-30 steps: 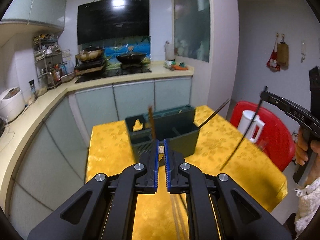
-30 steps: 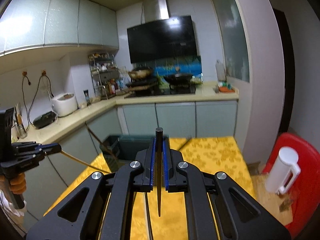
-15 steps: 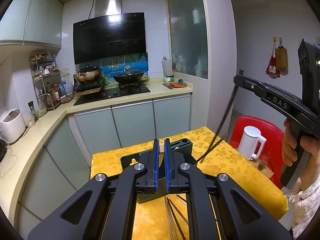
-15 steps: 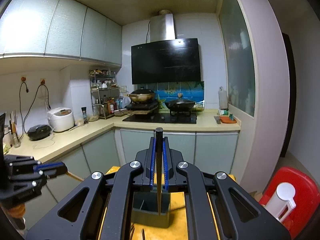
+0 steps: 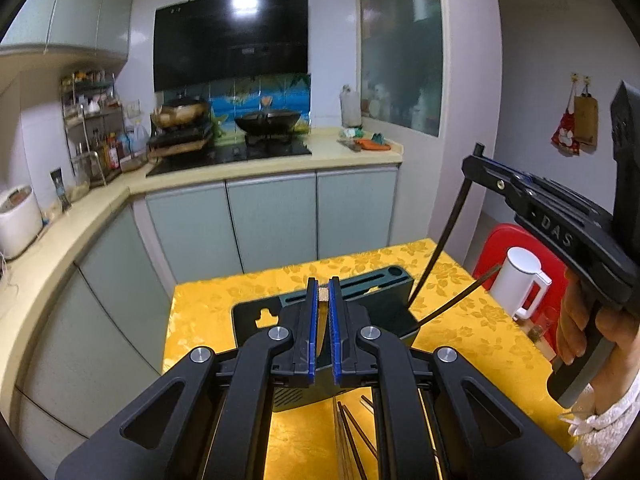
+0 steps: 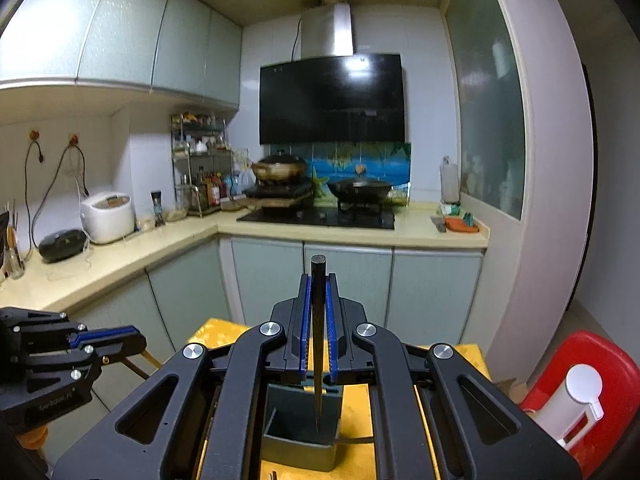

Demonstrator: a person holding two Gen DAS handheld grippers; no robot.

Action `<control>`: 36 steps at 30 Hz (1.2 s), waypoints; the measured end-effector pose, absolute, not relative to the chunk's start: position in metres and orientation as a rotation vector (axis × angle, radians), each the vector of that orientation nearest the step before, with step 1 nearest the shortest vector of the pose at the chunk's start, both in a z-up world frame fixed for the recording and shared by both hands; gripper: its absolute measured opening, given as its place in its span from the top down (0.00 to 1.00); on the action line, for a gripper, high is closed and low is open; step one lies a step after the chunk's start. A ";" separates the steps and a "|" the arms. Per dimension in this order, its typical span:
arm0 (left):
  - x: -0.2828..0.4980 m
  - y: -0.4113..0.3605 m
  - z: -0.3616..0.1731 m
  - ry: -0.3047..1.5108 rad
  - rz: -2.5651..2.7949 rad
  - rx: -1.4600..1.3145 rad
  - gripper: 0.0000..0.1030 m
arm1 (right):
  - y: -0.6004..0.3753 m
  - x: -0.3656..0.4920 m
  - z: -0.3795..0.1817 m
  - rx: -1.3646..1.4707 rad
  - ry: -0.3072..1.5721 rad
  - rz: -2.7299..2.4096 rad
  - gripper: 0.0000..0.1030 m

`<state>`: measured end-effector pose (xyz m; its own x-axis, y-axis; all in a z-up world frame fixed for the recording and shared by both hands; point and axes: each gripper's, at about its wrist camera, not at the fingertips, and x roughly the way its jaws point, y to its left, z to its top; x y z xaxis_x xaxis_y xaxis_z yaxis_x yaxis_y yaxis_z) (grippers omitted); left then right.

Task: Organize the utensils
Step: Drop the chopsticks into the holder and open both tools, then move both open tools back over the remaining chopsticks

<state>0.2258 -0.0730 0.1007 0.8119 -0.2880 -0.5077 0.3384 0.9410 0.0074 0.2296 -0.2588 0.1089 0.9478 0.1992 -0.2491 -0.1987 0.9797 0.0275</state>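
Observation:
A dark green utensil holder (image 5: 384, 284) stands on the yellow tablecloth (image 5: 208, 304). My left gripper (image 5: 323, 284) is shut on a brown chopstick (image 5: 323, 293), whose blunt end shows between the blue pads just in front of the holder. My right gripper (image 6: 318, 280) is shut on a dark chopstick (image 6: 318, 360) held upright, tip down over a holder compartment (image 6: 296, 436). In the left wrist view the right gripper (image 5: 478, 156) hangs that dark chopstick (image 5: 440, 240) beside the holder's right end. The left gripper (image 6: 134, 338) shows at the left of the right wrist view.
Several loose chopsticks (image 5: 352, 432) lie on the cloth under my left gripper. Another dark stick (image 5: 460, 294) leans out at the holder's right. A white jug (image 5: 520, 280) sits on a red stool (image 6: 592, 364) to the right. Kitchen counter (image 6: 132, 248) and cabinets lie behind.
Both grippers have travelled across the table with their chopsticks. The holder has slid from ahead of the right gripper to beneath it, and the dark chopstick now hangs over a compartment.

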 end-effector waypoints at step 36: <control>0.180 -0.061 0.103 0.421 -0.295 0.093 0.35 | -0.277 0.171 0.094 0.020 0.268 0.207 0.55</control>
<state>0.1801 -0.0611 0.1030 0.8710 -0.2623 -0.4154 0.3005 0.9534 0.0281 0.1707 -0.2772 0.0942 0.9431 0.2058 -0.2613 -0.2006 0.9786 0.0469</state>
